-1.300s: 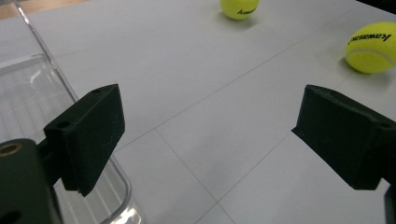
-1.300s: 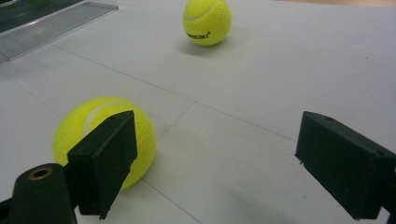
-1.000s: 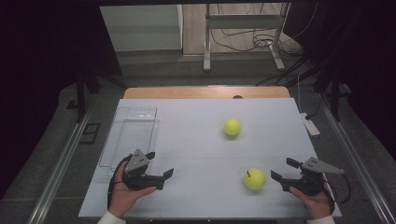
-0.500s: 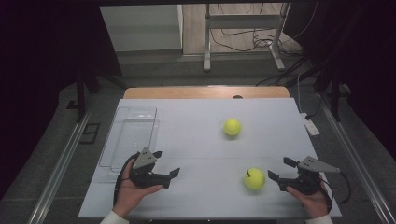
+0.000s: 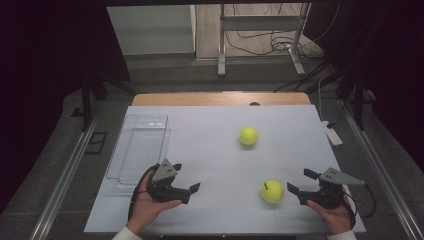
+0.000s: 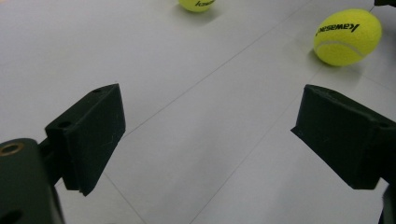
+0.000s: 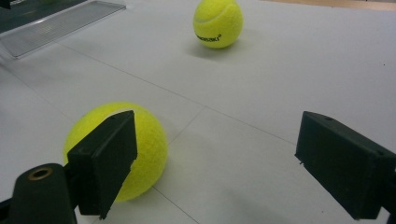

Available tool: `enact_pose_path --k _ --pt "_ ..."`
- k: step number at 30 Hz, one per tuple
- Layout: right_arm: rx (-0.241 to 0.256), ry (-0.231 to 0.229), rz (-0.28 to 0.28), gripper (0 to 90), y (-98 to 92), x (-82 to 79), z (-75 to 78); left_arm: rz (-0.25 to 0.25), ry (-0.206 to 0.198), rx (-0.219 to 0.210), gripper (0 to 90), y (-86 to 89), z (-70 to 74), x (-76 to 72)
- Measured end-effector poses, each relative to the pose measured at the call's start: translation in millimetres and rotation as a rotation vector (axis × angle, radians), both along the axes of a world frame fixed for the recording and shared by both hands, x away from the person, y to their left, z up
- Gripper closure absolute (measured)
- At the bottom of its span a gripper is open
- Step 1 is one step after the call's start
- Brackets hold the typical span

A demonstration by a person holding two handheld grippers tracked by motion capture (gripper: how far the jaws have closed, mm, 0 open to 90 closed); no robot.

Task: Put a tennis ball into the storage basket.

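Tennis balls: two, near ball (image 5: 272,191) and far ball (image 5: 248,136), on my tabletop (image 5: 210,145).
Claws: two, left claw (image 5: 187,182) and right claw (image 5: 300,182), both spread, empty.
Clear tray (image 5: 140,147): one.

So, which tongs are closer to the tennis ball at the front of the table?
Right. The right tongs are open just beside the front tennis ball; the left tongs are open well off to its other side.

far tennis ball (image 6: 196,4) cut by top edge, near tennis ball (image 7: 135,149) partly behind jaw
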State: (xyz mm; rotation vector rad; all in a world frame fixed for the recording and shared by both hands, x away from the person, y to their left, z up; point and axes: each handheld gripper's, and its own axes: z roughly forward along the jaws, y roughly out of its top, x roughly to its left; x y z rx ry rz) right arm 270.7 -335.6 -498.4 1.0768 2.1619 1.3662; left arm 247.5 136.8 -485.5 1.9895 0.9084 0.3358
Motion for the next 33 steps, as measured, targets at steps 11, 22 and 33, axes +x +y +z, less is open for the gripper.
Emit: enact_pose_path --k 11,22,33 --pt "-0.003 0.003 -0.003 13.2 0.1 0.3 -0.8 -0.029 0.018 -0.004 9.0 -10.4 -3.0 3.6" --pt "-0.003 0.005 -0.004 13.2 0.0 0.4 -1.3 -0.064 0.027 -0.002 9.0 -23.8 -4.0 7.5" --pt "-0.006 0.005 -0.007 13.2 -0.7 0.7 -1.6 -0.093 0.033 -0.001 8.6 -35.5 -4.7 11.4"
